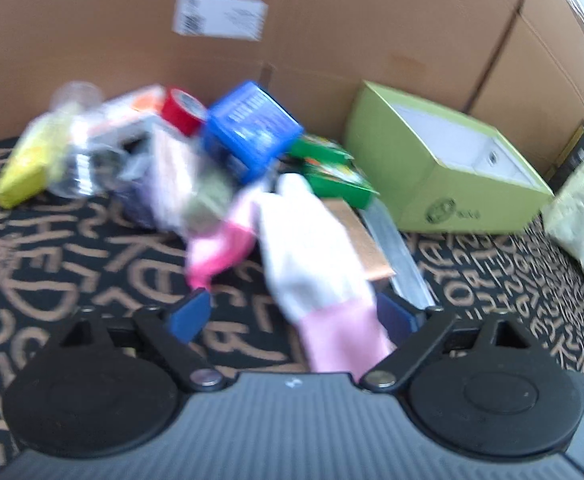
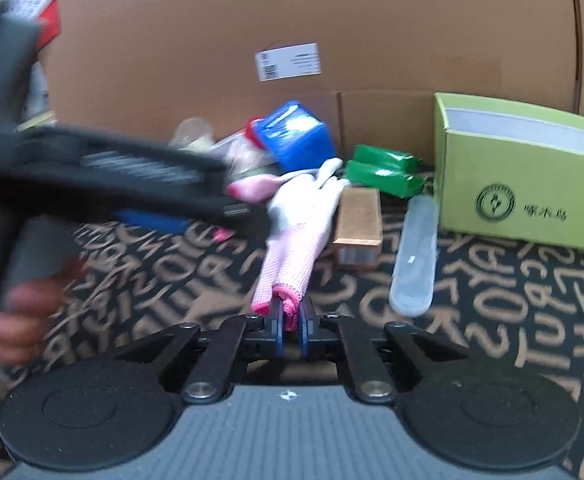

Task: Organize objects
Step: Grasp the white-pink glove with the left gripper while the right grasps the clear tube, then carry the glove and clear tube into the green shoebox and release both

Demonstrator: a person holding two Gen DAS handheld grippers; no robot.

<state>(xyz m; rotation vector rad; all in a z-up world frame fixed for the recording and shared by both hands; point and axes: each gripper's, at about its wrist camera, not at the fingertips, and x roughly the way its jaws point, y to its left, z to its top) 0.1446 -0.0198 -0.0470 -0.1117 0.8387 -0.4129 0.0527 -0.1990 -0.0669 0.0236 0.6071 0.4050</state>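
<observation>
- Right gripper (image 2: 290, 330): fingers drawn together and clamped on the pink cuff of a white-and-pink glove (image 2: 296, 236); the cuff end sits pinched between the two blue pads; the glove body runs straight ahead of the fingers, its white fingertips farthest off, toward the clutter.
- Left gripper (image 1: 293, 314): fingers spread wide; the same glove (image 1: 311, 256) lies in the gap, its pink cuff close against the right-hand finger (image 1: 395, 316) and clear of the left-hand one; contact with the pad cannot be determined owing to blur.
- Left gripper body seen from the right wrist view crossing in from the left of the right fingers, above the patterned surface (image 2: 511, 292).
- Ahead and right of the right fingers: brown box (image 2: 359, 220) just beside the glove; clear plastic case (image 2: 413, 256) beyond that; green open carton (image 2: 527, 188) furthest right.
- Beyond the glove's fingertips: green packets (image 2: 385, 172), blue box (image 2: 295, 136), red tape roll (image 1: 182, 110); large cardboard box (image 2: 371, 28) behind all.
</observation>
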